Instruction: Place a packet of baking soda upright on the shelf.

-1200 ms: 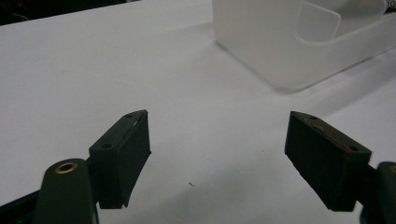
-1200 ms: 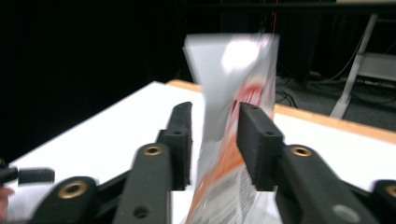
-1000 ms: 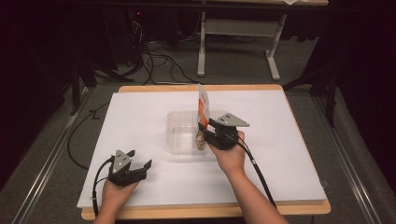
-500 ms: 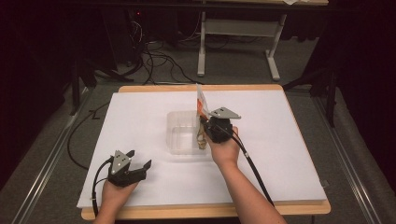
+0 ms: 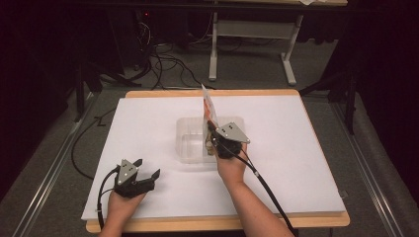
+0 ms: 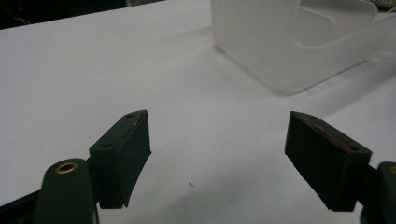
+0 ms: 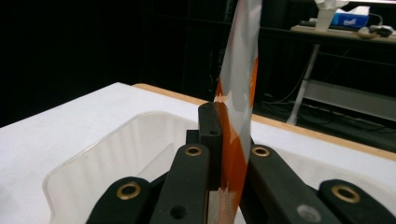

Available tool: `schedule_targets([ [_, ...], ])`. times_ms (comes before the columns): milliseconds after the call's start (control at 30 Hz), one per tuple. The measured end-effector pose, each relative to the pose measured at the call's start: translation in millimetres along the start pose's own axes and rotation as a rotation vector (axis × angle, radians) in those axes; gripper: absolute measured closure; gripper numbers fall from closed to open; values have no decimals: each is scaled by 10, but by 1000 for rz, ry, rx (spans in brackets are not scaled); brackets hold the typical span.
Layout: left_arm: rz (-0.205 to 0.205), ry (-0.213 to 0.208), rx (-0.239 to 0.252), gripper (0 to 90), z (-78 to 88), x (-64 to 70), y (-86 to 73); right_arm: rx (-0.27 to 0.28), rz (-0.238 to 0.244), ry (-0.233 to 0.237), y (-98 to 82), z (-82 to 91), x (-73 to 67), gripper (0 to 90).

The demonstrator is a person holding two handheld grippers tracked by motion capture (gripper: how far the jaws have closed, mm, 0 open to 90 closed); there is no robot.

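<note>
Right tongs (image 7: 227, 140) pinch a thin orange-and-white packet (image 7: 240, 79) upright at frame centre, over the clear container (image 5: 190, 143). Light, flexible, probably slippery: grip low. Left tongs (image 6: 224, 154) stand spread, empty.

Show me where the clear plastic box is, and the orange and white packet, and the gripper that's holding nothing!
clear plastic box (image 5: 190, 148), high view, on its bare floor.
orange and white packet (image 7: 240, 88), right gripper view, on its flat side above the jaws.
left gripper (image 6: 217, 156), left gripper view, midway between its open fingertips.
</note>
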State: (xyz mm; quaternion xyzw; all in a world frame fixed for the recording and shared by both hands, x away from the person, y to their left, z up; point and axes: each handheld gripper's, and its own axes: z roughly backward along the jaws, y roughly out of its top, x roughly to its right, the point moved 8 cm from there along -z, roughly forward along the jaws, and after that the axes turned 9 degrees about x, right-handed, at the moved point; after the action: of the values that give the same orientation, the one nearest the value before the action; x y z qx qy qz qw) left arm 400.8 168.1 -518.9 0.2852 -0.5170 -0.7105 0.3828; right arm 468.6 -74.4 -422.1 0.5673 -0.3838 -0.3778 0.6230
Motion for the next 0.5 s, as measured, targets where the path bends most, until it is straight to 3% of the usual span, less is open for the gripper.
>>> schedule_targets([
  [500, 1, -1, -3, 229, -1, 0, -2, 11, -20, 4, -141, -12, 25, 900],
])
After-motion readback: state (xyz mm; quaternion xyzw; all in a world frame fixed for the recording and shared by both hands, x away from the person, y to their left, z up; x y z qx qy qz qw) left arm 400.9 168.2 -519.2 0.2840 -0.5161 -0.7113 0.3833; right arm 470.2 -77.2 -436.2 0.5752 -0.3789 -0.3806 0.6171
